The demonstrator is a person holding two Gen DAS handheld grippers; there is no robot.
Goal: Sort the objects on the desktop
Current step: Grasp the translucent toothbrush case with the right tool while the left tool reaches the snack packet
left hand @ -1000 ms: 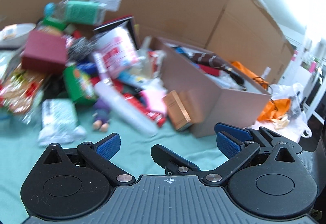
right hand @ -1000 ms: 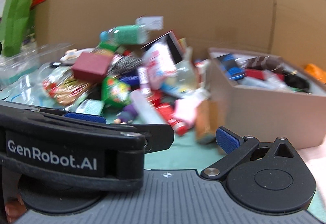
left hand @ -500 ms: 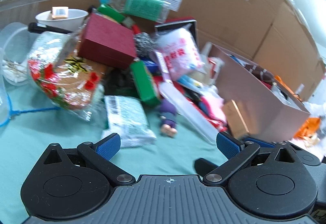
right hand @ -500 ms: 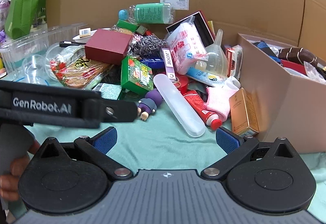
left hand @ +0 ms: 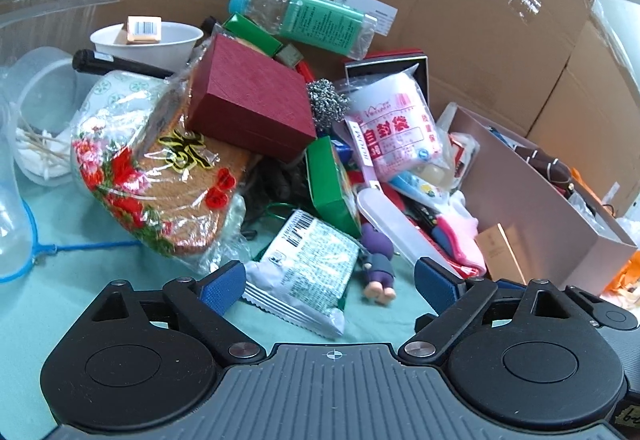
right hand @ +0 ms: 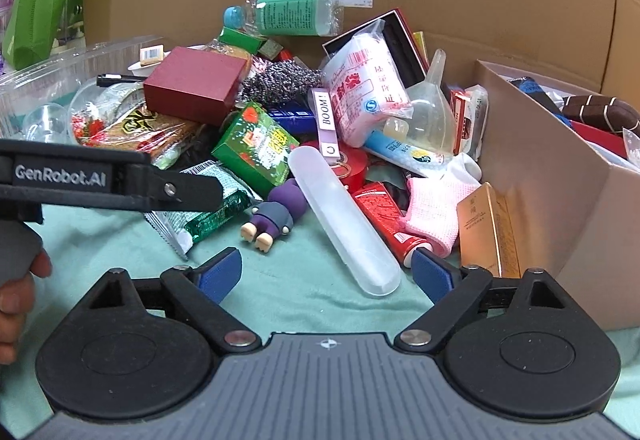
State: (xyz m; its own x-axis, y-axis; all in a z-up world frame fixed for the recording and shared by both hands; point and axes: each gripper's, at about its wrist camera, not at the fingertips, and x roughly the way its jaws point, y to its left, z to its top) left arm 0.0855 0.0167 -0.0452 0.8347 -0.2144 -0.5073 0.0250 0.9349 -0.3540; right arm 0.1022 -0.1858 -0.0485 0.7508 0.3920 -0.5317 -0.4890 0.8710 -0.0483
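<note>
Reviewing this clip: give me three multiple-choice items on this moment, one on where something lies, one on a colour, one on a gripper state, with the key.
1. Where does the water bottle lie?
A. on top of the pile by the cardboard wall
B. inside the tan box
C. on the bare cloth in front

2. What colour is the square gift box?
A. blue
B. dark red
C. yellow

3. How does the right gripper stand?
A. shut on the doll
B. shut on nothing
C. open, holding nothing

Key: 1 A, it rests above the other clutter; 2 B, its lid and sides are maroon; 3 C, its blue pads stand wide apart over the cloth.
</note>
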